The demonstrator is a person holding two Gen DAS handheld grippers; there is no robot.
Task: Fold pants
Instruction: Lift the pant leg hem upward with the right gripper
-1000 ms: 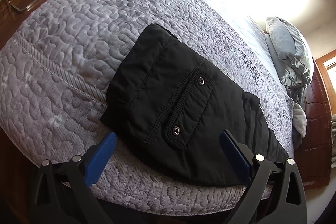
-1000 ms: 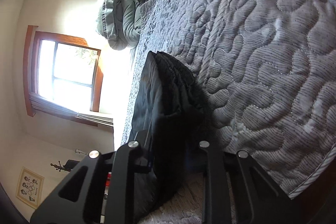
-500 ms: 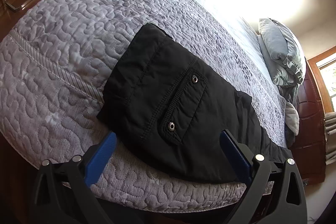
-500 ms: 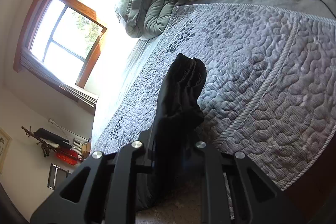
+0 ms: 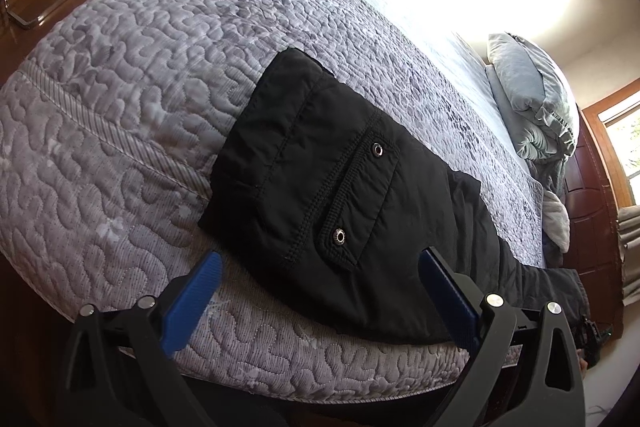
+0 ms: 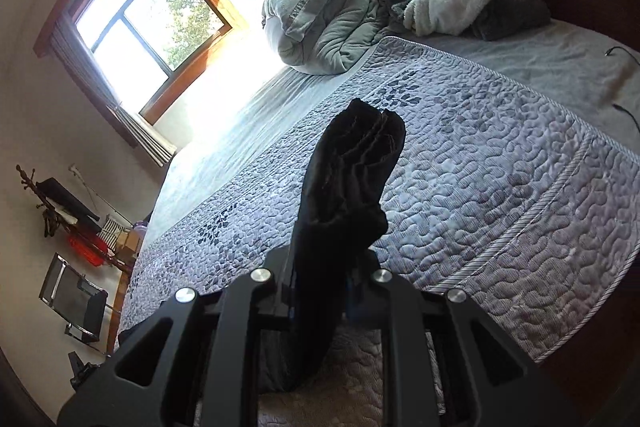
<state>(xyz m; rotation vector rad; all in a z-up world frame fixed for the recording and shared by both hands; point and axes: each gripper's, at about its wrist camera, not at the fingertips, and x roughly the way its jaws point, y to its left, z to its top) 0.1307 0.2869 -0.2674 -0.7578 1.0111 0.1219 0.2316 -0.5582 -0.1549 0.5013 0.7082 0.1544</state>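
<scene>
The black pants (image 5: pixel 344 195) are spread on the quilted bed (image 5: pixel 120 115), waistband end near the left gripper (image 5: pixel 320 291), whose blue pads stand wide apart, nothing held. A second ago the hem end lay low on the quilt; now it has been lifted clear — pinched upright in the closed right gripper (image 6: pixel 324 267) and rolled toward level. The fold-over toward the waistband has evidently begun — the legs remain to be laid across.

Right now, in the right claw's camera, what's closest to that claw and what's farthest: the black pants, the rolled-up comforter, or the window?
1. Black pants: clamped in the right claw, bunched above it.
2. Rolled-up comforter: past the pants, at the head of the bed.
3. Window: on the wall, upper left, beyond the bed.
</scene>
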